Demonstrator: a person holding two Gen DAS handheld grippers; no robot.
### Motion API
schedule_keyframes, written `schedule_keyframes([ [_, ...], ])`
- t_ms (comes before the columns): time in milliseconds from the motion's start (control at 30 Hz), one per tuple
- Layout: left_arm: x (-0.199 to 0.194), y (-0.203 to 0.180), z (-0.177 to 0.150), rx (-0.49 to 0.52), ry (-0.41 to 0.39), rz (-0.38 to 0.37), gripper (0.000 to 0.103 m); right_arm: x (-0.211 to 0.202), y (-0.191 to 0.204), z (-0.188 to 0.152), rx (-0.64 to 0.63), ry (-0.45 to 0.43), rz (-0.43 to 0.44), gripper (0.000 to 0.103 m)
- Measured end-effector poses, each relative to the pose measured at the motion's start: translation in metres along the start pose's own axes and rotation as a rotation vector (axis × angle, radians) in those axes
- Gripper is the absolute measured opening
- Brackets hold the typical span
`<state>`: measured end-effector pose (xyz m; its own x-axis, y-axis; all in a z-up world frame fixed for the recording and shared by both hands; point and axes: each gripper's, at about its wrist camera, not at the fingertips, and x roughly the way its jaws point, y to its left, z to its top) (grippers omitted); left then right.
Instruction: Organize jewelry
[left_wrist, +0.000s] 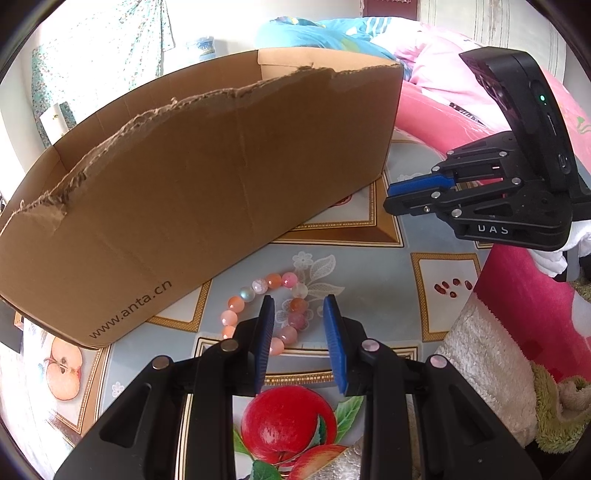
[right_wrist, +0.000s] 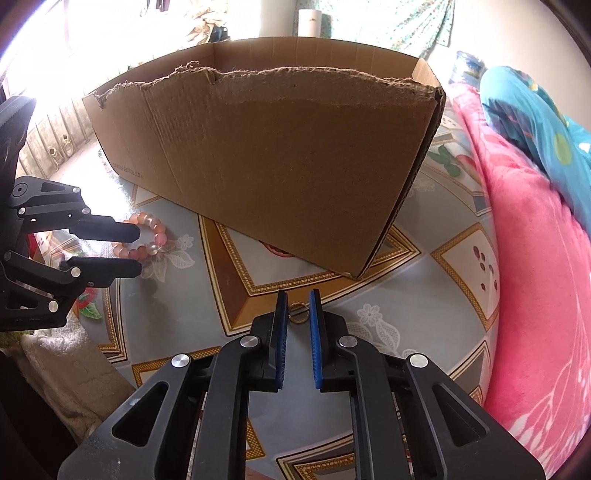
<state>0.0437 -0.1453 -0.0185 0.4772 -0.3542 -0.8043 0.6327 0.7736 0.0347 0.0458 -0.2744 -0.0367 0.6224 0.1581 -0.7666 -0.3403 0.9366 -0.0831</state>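
The table (right_wrist: 424, 325) wore a glossy cloth printed with fruit and gold-edged diamonds, and pink bedding (right_wrist: 535, 277) lay along its right side. A torn-topped cardboard box (left_wrist: 192, 192) stood open in the middle of it, and everything else sat on your side of that box.

Your left gripper (left_wrist: 300, 334) was parted a moderate way, its blue pads (left_wrist: 266, 339) standing either side of part of the bead bracelet (left_wrist: 258, 288). The bracelet lay flat on the cloth just in front of the box's near left corner. The pads did not press on the beads; a clear gap showed beside each, so you held nothing there.

Your right gripper (right_wrist: 298, 301) stood just in front of the box's near right corner, jaws narrow but not closed. A small gold ring (right_wrist: 297, 314) lay on the cloth between the pad tips. I cannot tell whether the pads touched it; it looked to be resting on the table rather than lifted.

The two grippers were well apart, both angled down at the cloth.
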Motion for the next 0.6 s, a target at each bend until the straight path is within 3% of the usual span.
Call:
schedule_keyframes([
  [167, -0.001, -0.002, 0.000, 0.009, -0.002, 0.007, 0.027, -0.002, -0.006, -0.001, 0.022, -0.009, 0.005, 0.008],
  [233, 0.000, -0.002, 0.001, 0.014, -0.003, 0.011, 0.027, -0.008, -0.012, -0.001, 0.035, -0.018, 0.008, 0.000],
  [600, 0.009, -0.002, 0.010, 0.036, 0.034, 0.016, 0.020, -0.021, -0.017, -0.005, 0.126, -0.046, 0.018, 0.003],
])
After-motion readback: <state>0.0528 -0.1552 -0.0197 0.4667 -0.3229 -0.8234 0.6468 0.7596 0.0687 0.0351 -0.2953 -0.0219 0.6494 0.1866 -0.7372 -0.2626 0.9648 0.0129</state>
